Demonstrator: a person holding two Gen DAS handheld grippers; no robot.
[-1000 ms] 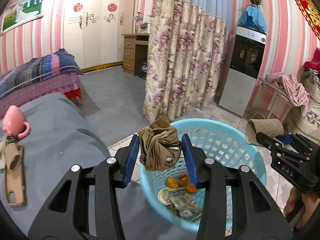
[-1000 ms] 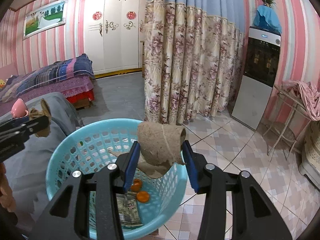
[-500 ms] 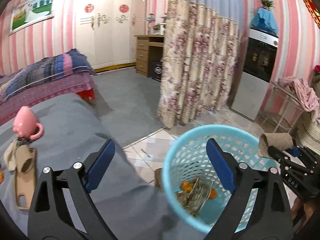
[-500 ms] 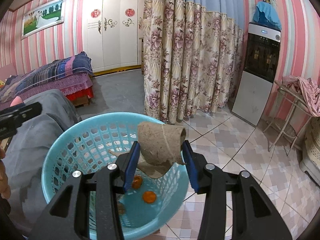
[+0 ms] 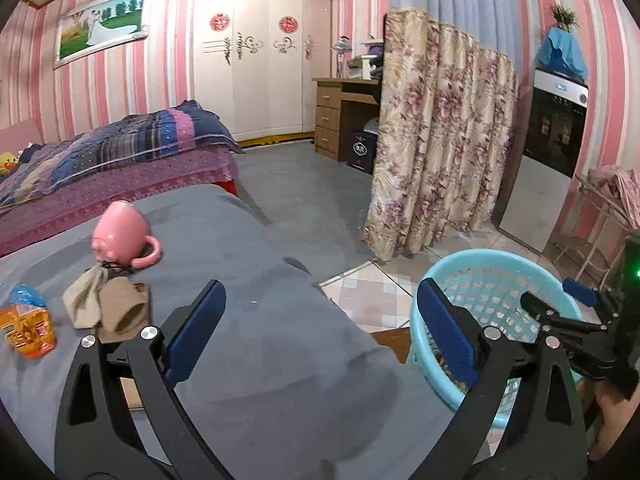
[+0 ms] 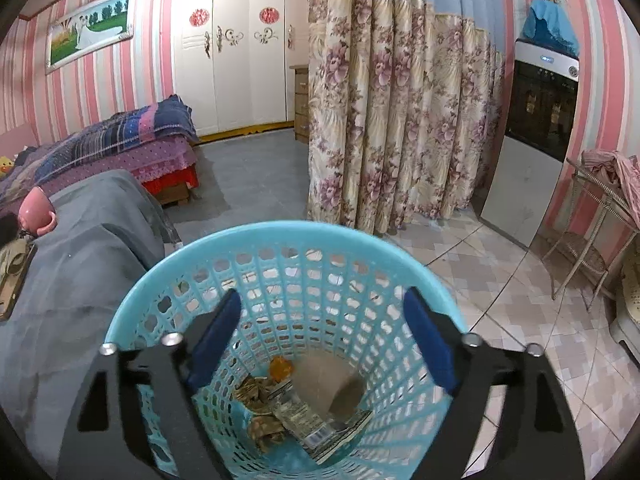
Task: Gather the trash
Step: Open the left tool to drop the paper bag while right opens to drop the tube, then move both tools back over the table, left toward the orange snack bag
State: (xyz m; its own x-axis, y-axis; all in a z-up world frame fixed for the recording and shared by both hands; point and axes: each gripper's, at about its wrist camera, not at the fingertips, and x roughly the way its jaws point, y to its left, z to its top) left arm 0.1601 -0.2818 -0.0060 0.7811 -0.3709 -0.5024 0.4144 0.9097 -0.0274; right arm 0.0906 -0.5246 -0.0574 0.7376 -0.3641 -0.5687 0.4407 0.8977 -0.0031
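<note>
My left gripper (image 5: 320, 288) hangs over the grey-covered table (image 5: 280, 360), its jaws opening wide with nothing between them. To its right stands the light blue trash basket (image 5: 496, 264), and my right gripper (image 5: 554, 296) shows above the basket's far side. In the right wrist view my right gripper (image 6: 322, 298) is over the basket (image 6: 280, 232), jaws opening and empty. Below it in the basket lie a cardboard roll (image 6: 332, 380), crumpled brown paper (image 6: 264, 428), a printed wrapper (image 6: 304, 420) and an orange peel (image 6: 280, 368).
On the table's left part sit a pink mug (image 5: 120, 236), a crumpled beige wad (image 5: 104, 308), an orange packet (image 5: 28, 328) and a blue object (image 5: 26, 296). A bed (image 5: 120, 152), a flowered curtain (image 5: 440, 140) and a wire rack (image 6: 592, 240) surround the tiled floor.
The left gripper let go of the brown crumpled paper over the basket, opened wide and swung left over the table. The right gripper opened, and the cardboard roll dropped into the basket.
</note>
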